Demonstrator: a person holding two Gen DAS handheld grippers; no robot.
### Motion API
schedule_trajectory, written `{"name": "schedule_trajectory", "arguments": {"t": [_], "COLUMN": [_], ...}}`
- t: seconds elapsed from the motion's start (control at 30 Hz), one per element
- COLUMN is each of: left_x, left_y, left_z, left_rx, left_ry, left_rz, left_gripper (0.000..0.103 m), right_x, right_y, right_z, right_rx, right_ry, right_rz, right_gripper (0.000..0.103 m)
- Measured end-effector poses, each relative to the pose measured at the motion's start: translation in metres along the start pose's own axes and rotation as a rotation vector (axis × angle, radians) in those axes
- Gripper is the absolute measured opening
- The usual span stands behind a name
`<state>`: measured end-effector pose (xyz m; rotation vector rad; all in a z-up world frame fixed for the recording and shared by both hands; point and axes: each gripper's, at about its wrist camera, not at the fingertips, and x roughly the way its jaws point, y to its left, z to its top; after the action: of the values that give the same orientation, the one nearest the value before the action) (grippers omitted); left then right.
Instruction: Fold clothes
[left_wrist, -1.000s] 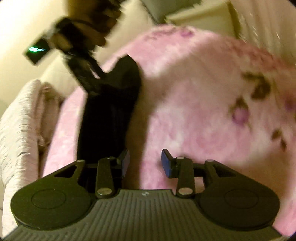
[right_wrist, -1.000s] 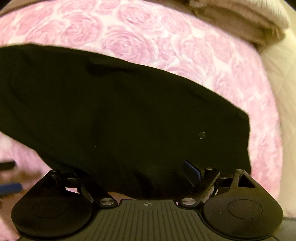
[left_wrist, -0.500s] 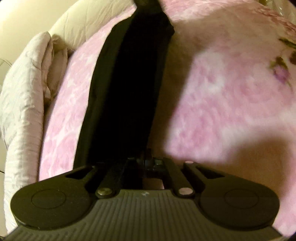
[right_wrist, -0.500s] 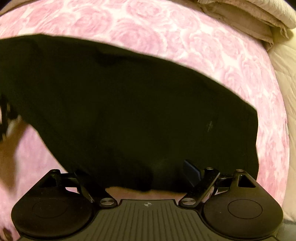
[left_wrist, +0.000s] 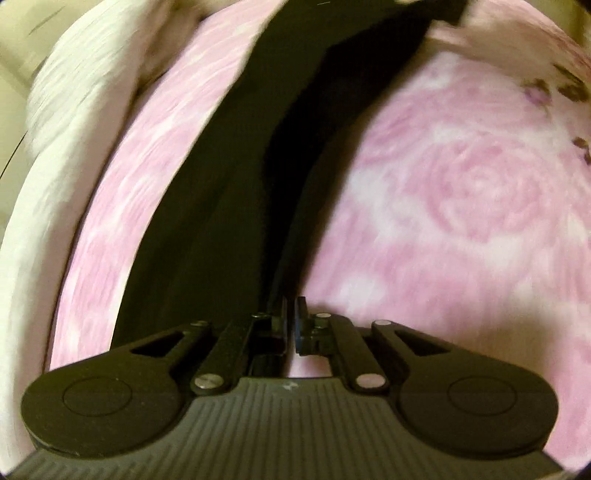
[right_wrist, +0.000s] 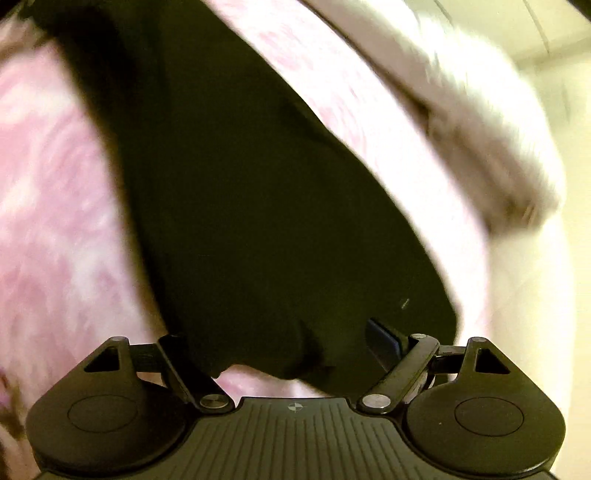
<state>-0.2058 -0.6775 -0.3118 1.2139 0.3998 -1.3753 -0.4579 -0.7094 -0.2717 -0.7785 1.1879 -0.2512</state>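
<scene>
1. Pink rose-print bedding covers the bed, and both wrist views are smeared by motion blur.

2. Left gripper: its two fingers stand almost together, only a thin slit between the pads, and they are clamped on the near edge of the black garment. From the pads the cloth runs away in a long, narrow, doubled band toward the far edge of the bed.

3. Right gripper: its fingers are spread wide. The right finger's blue-edged pad shows against the black cloth, while the left one is hidden under the garment, whose near hem droops between the two. Whether either pad presses the cloth cannot be told.

4. Half a second ago the left gripper was already closed on the cloth; since then the band has come to fill more of that view. In the right view the garment has swung from a broad horizontal sheet into a steep diagonal shape, and the picture has tilted.

5. A pale quilted pillow or folded cover lies along the left edge of the bed in the left view. In the right view a pale folded blanket lies beyond the garment near the far right corner, with a cream wall behind it.
</scene>
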Motion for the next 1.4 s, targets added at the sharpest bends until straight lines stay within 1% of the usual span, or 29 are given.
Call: {"name": "schedule_trajectory", "arguments": {"t": [0.07,0.17,0.2,0.27,0.37,0.47,0.57,0.63,0.67,0.7,0.77,0.83,0.9,0.97,1.03,1.1,1.2,1.23,1.27,1.33,1.4], "left_x": [-0.011,-0.027,-0.029,-0.036,-0.039,-0.035,-0.028,-0.026,-0.025,-0.024,-0.032,-0.04,-0.048,-0.055,-0.061,-0.075,-0.103,-0.11,-0.114,-0.109,-0.093], "left_y": [0.011,0.029,0.035,0.044,0.056,0.069,0.076,0.08,0.082,0.083,0.088,0.09,0.091,0.091,0.095,0.104,0.117,0.125,0.133,0.156,0.181], "left_z": [-0.022,-0.06,-0.072,-0.097,-0.127,-0.151,-0.17,-0.181,-0.186,-0.188,-0.196,-0.208,-0.217,-0.223,-0.226,-0.227,-0.231,-0.23,-0.23,-0.226,-0.222], "left_rx": [-0.062,-0.152,-0.169,-0.186,-0.173,-0.138,-0.066,-0.03,-0.015,-0.007,-0.012,-0.012,-0.009,-0.006,-0.024,-0.087,-0.177,-0.207,-0.232,-0.293,-0.349], "left_ry": [0.041,0.122,0.147,0.197,0.247,0.285,0.298,0.274,0.27,0.283,0.27,0.264,0.255,0.247,0.24,0.206,0.125,0.093,0.072,0.05,0.047], "left_rz": [0.037,0.097,0.118,0.162,0.204,0.235,0.219,0.189,0.174,0.161,0.149,0.141,0.12,0.099,0.071,0.032,-0.017,-0.022,-0.014,0.03,0.098], "left_gripper": [0.016,0.025,0.03,0.032,0.033,0.035,0.036,0.031,0.012,0.001,0.001,0.001,0.0,0.001,0.007,0.031,0.032,0.032,0.032,0.032,0.032], "right_x": [-0.016,-0.03,-0.036,-0.049,-0.063,-0.07,-0.067,-0.066,-0.065,-0.058,-0.052,-0.053,-0.054,-0.056,-0.058,-0.061,-0.072,-0.075,-0.078,-0.076,-0.065], "right_y": [0.021,0.037,0.041,0.05,0.059,0.07,0.078,0.09,0.095,0.093,0.094,0.09,0.087,0.086,0.085,0.083,0.073,0.068,0.062,0.05,0.033], "right_z": [0.0,-0.001,0.001,0.007,0.025,0.057,0.093,0.116,0.128,0.136,0.149,0.153,0.153,0.146,0.138,0.128,0.12,0.119,0.118,0.119,0.12], "right_rx": [-0.067,-0.036,-0.023,-0.009,0.007,0.025,0.008,-0.012,-0.022,-0.035,-0.059,-0.054,-0.04,-0.029,-0.011,0.012,0.083,0.11,0.138,0.186,0.224], "right_ry": [-0.027,-0.028,-0.04,-0.076,-0.147,-0.23,-0.313,-0.333,-0.343,-0.344,-0.344,-0.346,-0.319,-0.282,-0.249,-0.216,-0.187,-0.187,-0.187,-0.198,-0.198], "right_rz": [-0.031,0.009,0.024,0.047,0.074,0.107,0.132,0.14,0.143,0.143,0.131,0.114,0.11,0.114,0.132,0.152,0.193,0.205,0.216,0.211,0.203], "right_gripper": [0.084,0.084,0.084,0.084,0.084,0.084,0.084,0.084,0.084,0.084,0.084,0.084,0.084,0.084,0.084,0.084,0.084,0.084,0.084,0.084,0.084]}}
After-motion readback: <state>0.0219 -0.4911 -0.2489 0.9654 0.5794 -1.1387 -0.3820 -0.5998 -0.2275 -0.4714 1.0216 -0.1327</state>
